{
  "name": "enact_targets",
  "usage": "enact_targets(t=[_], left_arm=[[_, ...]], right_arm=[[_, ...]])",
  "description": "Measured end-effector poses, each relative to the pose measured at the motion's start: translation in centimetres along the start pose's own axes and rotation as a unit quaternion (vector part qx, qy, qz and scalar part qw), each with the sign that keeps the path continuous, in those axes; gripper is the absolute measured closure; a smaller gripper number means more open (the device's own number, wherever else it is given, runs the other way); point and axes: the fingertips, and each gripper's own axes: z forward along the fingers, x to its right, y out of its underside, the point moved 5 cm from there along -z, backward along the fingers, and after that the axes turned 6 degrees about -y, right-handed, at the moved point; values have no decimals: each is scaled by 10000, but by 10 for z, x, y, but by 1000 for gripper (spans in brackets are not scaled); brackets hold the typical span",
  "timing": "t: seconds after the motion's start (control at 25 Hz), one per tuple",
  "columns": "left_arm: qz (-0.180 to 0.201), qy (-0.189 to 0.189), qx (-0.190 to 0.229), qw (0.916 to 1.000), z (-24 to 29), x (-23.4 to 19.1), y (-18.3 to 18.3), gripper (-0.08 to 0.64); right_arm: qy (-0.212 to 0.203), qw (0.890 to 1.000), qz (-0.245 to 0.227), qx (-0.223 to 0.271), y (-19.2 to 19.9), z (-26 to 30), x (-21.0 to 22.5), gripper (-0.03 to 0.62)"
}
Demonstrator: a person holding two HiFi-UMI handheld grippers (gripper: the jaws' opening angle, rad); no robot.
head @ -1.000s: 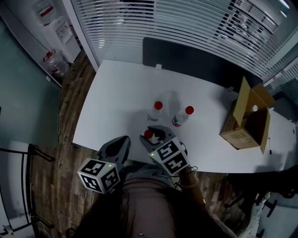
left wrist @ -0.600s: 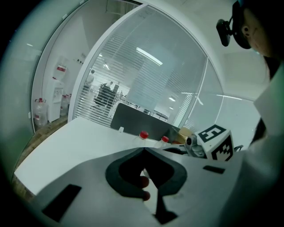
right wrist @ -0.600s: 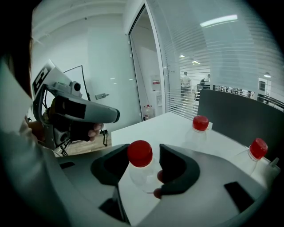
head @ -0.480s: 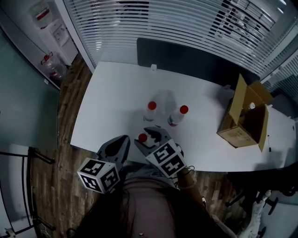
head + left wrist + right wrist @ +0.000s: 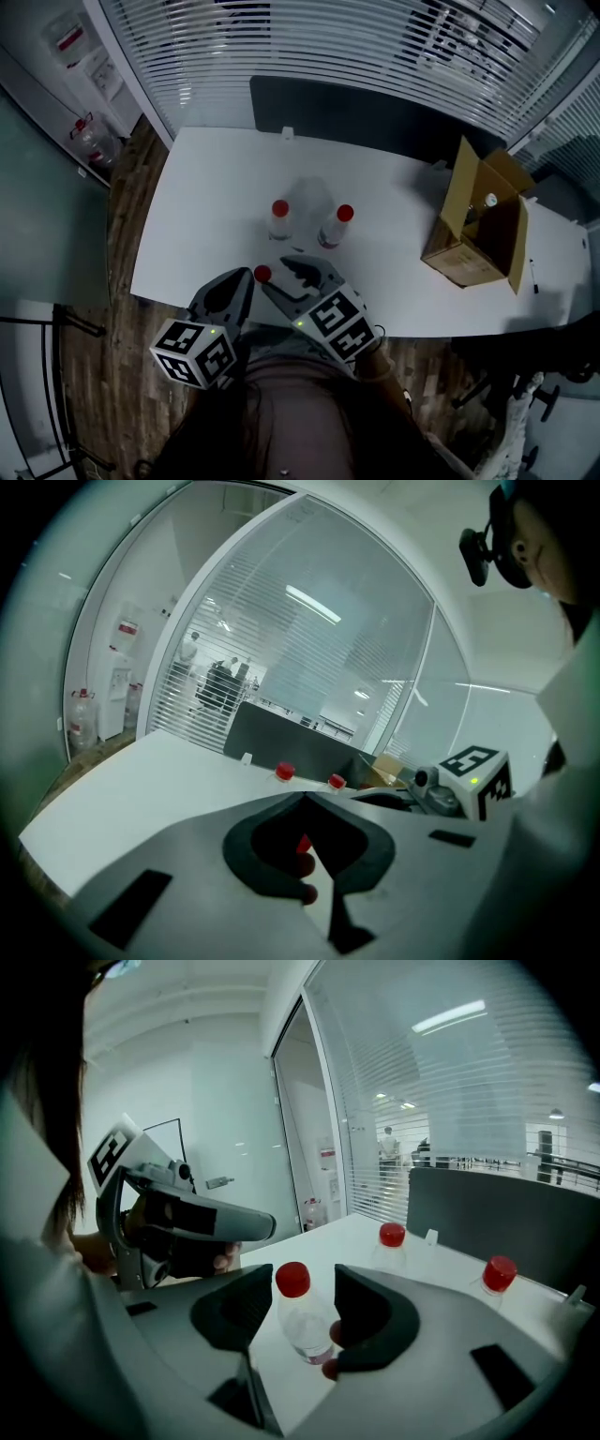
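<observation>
Three clear bottles with red caps stand on the white table (image 5: 206, 206). Two are mid-table: one (image 5: 279, 217) (image 5: 392, 1241) and another (image 5: 335, 224) (image 5: 497, 1279). The third bottle (image 5: 262, 274) (image 5: 302, 1316) is upright near the front edge, between the jaws of my right gripper (image 5: 281, 272) (image 5: 303, 1272). Those jaws stand apart with a gap on the bottle's left side; they are open. My left gripper (image 5: 239, 281) (image 5: 305, 799) hovers just left of it over the table's front edge, shut and empty. It also shows in the right gripper view, held in a hand (image 5: 187, 1227).
An open cardboard box (image 5: 473, 230) stands at the table's right end with a bottle top (image 5: 485, 200) showing inside. A dark partition (image 5: 356, 108) runs along the table's far edge, with slatted glass walls behind. Wooden floor lies to the left.
My right gripper has drawn back from the near bottle, which looks smaller and farther between the jaws. The head camera's framing shifted. The left gripper hardly moved.
</observation>
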Motion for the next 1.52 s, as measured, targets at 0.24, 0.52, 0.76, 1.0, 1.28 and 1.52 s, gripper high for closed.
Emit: enact_targets(t=[0.24,0.52,0.76,1.0,1.28,1.52], left_arm=[[-42,-18,47,10000,6,23,3,552],[-35,9,28,10000,16,56,10,552],[104,9,-2,9999,28,78,16,552],[32,199,-26,9998,44,103,17,552],[158,471,-136,9987,64,137,23,552],[335,866,-326,9951,85,174,30,552]], right_arm=[[412,9990,-97,138,5,-35,15,459],[656,9974,88,288,13,-74,35,545],[717,9968,179,307,22,-96,48,547],[801,9957,310,340,33,-120,61,548],[1090,9924,471,315,54,-156,78,546],[1321,9883,644,411,70,-188,85,548]])
